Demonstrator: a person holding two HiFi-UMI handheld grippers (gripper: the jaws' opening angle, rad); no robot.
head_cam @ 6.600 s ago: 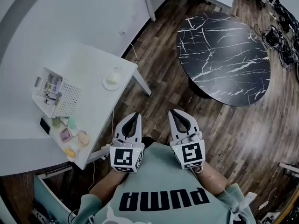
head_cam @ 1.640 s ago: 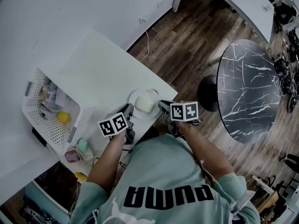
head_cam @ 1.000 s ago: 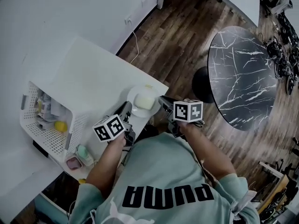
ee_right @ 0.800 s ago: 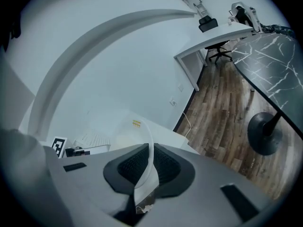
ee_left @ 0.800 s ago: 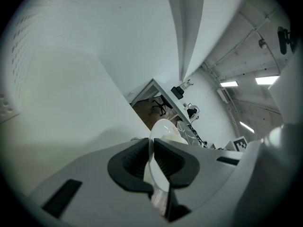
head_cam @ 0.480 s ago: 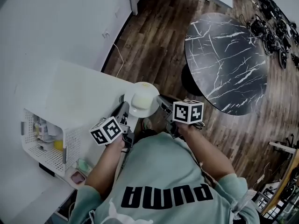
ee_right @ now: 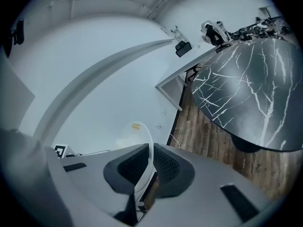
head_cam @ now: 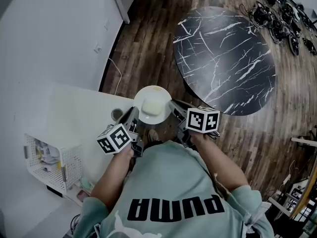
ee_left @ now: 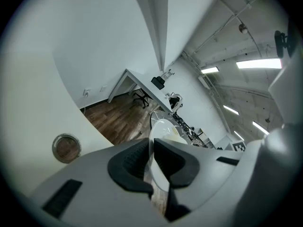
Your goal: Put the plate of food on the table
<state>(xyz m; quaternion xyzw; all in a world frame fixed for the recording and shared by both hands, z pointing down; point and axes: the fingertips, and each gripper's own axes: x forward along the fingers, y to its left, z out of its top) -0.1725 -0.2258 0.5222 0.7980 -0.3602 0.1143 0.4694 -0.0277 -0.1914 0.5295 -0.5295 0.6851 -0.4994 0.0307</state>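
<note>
Jaws clenched on plate (head_cam: pixel 152 104) rim | left gripper (head_cam: pixel 132 115) left edge | right gripper (head_cam: pixel 174 106) right edge

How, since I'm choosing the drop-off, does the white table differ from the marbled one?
The white table is plain and straight-edged; the marbled table is black, white-veined and round. The white table holds a basket; nothing shows on the marbled table. Both stand on the wooden floor.
</note>
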